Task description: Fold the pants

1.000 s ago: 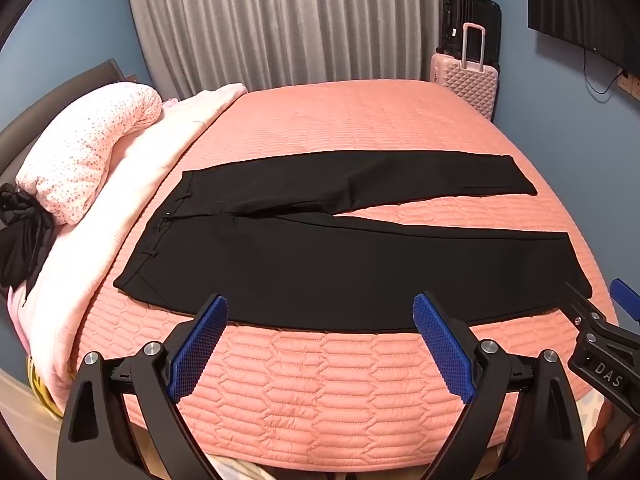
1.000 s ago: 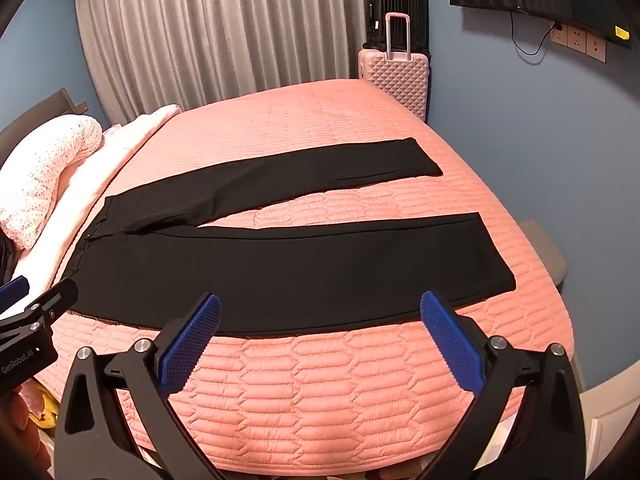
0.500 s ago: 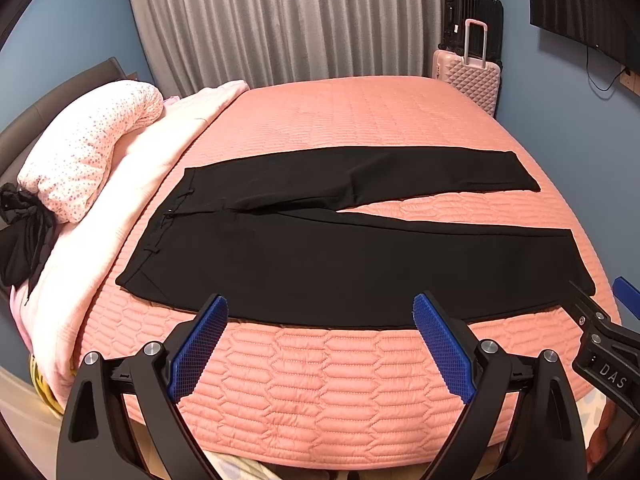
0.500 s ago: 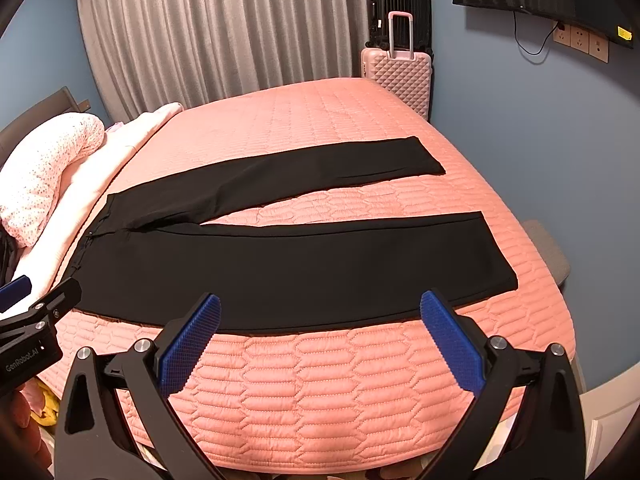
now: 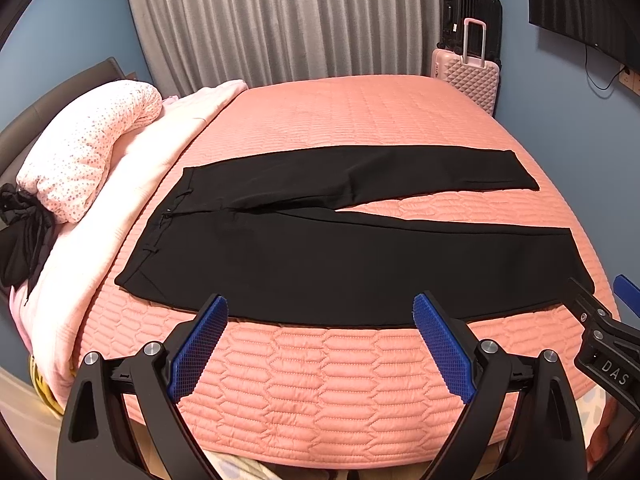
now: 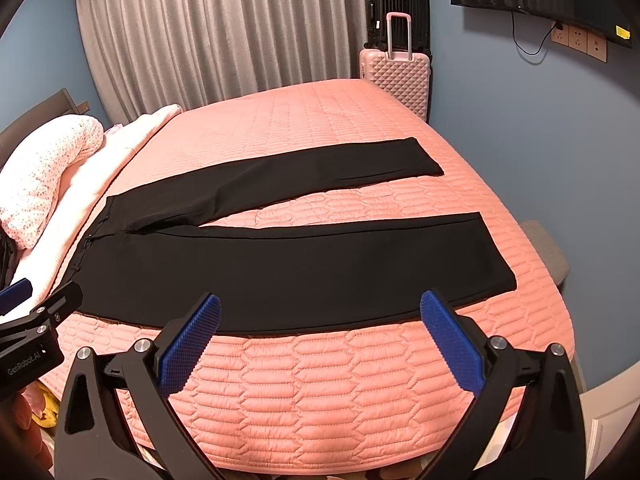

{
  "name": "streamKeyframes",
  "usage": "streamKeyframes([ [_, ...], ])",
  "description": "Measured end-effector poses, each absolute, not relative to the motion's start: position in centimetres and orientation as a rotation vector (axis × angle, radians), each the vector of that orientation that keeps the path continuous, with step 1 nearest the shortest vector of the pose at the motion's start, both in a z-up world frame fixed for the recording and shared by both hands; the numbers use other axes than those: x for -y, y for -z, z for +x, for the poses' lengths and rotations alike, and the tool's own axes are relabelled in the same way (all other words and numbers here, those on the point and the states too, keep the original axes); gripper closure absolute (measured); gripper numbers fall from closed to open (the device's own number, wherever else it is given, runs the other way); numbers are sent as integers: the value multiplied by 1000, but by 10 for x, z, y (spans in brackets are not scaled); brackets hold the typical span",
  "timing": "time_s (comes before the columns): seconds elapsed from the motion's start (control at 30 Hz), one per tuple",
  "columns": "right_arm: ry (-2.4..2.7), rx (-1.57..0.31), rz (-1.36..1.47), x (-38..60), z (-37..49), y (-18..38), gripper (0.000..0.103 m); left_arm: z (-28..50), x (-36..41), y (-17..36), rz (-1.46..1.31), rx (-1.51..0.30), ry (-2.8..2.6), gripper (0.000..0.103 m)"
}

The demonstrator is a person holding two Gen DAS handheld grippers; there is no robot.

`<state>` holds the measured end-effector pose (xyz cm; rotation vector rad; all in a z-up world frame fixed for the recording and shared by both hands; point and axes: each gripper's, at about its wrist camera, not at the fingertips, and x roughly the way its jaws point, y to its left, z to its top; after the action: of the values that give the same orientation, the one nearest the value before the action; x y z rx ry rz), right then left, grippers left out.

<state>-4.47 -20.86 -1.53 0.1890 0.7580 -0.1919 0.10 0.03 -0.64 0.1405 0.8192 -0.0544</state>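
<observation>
Black pants (image 5: 352, 264) lie flat, legs splayed, on bedspread (image 5: 340, 380).

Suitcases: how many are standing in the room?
2. The pink suitcase stands past the bed's far right corner; the black suitcase stands directly behind it, partly hidden. Others may be out of view.

Black pants (image 5: 340, 264) lie flat and unfolded across the pink quilted bed (image 5: 320, 392), waistband at left, the two legs spread apart toward the right.
</observation>
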Motion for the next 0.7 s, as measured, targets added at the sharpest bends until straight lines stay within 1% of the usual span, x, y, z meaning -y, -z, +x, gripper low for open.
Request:
streamKeyframes([
  [0.7,192,-739,171,211,-43,10,5,6,5,7,158,-832,69,11],
])
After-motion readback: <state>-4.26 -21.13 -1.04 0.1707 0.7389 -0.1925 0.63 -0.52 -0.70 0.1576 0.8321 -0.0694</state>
